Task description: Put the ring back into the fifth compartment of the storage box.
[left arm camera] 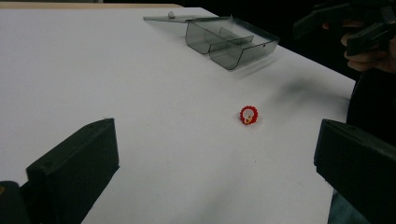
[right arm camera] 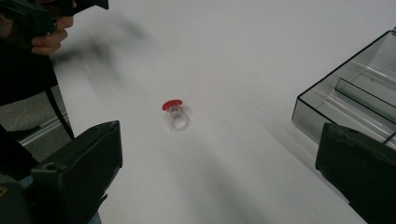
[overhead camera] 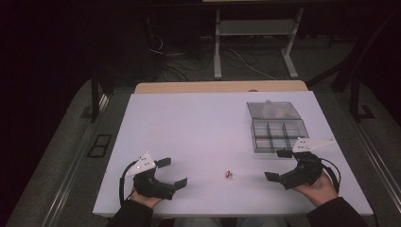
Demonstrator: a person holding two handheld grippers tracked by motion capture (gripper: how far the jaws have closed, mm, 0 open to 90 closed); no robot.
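A small clear ring with a red frilled top (overhead camera: 230,175) lies on the white table (overhead camera: 198,127) near its front edge, between my two hands. It also lies ahead of the jaws in the left gripper view as the ring (left arm camera: 248,115) and in the right gripper view as the ring (right arm camera: 174,114). My left gripper (overhead camera: 171,172) is open at the front left, empty, well apart from the ring. My right gripper (overhead camera: 278,164) is open at the front right, empty too. A clear compartment box (overhead camera: 278,134) with its lid folded back sits at the right.
The box (left arm camera: 229,42) has several open compartments and stands close to my right hand; its near corner (right arm camera: 327,107) is just beyond the right jaw. A wooden board edge (overhead camera: 220,86) runs behind the table. Dark floor, cables and a desk frame lie beyond.
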